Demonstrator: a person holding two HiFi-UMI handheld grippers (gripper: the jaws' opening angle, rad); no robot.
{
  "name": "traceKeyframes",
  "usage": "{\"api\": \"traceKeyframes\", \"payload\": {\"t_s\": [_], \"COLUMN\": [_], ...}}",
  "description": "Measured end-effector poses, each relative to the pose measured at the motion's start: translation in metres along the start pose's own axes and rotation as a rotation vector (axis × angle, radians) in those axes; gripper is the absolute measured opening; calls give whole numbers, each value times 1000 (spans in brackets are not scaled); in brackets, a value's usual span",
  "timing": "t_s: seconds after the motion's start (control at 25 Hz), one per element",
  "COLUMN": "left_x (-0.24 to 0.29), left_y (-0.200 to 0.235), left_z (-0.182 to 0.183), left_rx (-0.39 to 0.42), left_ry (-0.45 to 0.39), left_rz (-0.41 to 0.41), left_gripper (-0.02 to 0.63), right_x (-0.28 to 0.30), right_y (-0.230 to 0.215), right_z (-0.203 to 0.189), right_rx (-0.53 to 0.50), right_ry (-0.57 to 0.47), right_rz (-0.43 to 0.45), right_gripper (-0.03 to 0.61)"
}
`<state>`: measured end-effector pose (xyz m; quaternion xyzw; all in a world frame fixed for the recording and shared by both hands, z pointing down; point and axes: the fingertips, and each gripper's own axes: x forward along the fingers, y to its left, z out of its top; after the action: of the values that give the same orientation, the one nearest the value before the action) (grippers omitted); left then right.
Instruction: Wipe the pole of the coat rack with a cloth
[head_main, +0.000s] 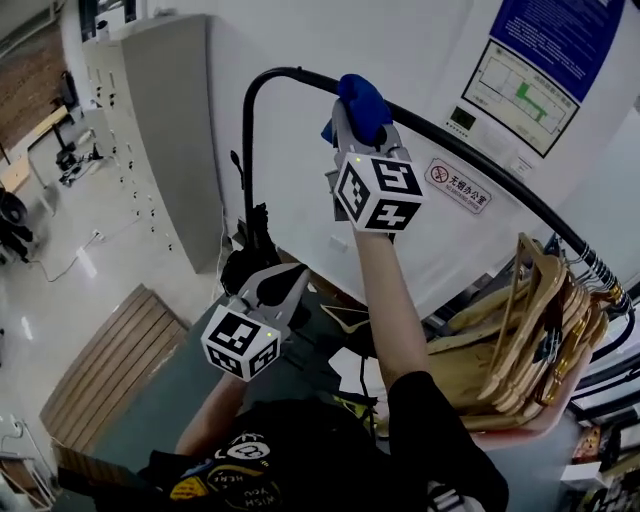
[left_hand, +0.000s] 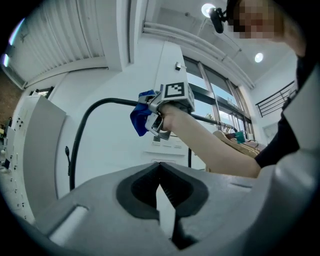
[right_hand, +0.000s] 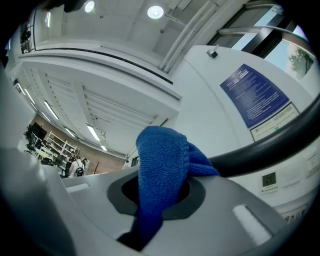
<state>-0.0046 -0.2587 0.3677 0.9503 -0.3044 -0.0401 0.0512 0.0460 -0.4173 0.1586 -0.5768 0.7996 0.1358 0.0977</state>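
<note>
The black curved metal pole of the coat rack (head_main: 244, 130) is arching up the white wall at the left. Below it, the left gripper (head_main: 272, 282) is hovering with its jaws together and nothing between them. The right gripper (head_main: 358, 122) is clamping a blue terry cloth (head_main: 362, 98) against the pole's top bend. To its right a white wall sign (head_main: 457, 186) is showing 无烟办公室, and light wooden hangers (head_main: 530, 320) are hanging farther right.

Blue cloth (head_main: 361, 104), black pole (head_main: 292, 72), tan hangers (head_main: 520, 335), blue wall poster (head_main: 566, 34)

White wall (head_main: 290, 130), grey cabinet (head_main: 175, 140), wooden slats (head_main: 115, 355), ceiling lights (right_hand: 155, 11)
</note>
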Motion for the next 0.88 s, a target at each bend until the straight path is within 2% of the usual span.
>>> {"api": "traceKeyframes", "payload": {"t_s": [0.32, 0.52, 0.64, 0.76, 0.88], "left_x": [68, 93, 99, 100, 98], "left_y": [-76, -125, -144, -150, -145], "left_z": [-13, -21, -26, -29, -26], "left_rx": [-16, -23, -26, -29, -25], "left_ry": [30, 39, 47, 51, 37], "left_rz": [-273, -397, -433, -435, -406], "left_gripper": [3, 3, 3, 3, 3], "right_x": [-158, -242, -280, -295, -281], "right_y": [-105, -160, -184, -194, -186], "right_z": [45, 71, 84, 89, 83], "right_rx": [-55, -74, -82, -71, -51], "right_ry": [-57, -69, -81, -97, -97], "right_rz": [-197, -312, -358, -376, -325], "right_gripper": [46, 44, 44, 46, 46]}}
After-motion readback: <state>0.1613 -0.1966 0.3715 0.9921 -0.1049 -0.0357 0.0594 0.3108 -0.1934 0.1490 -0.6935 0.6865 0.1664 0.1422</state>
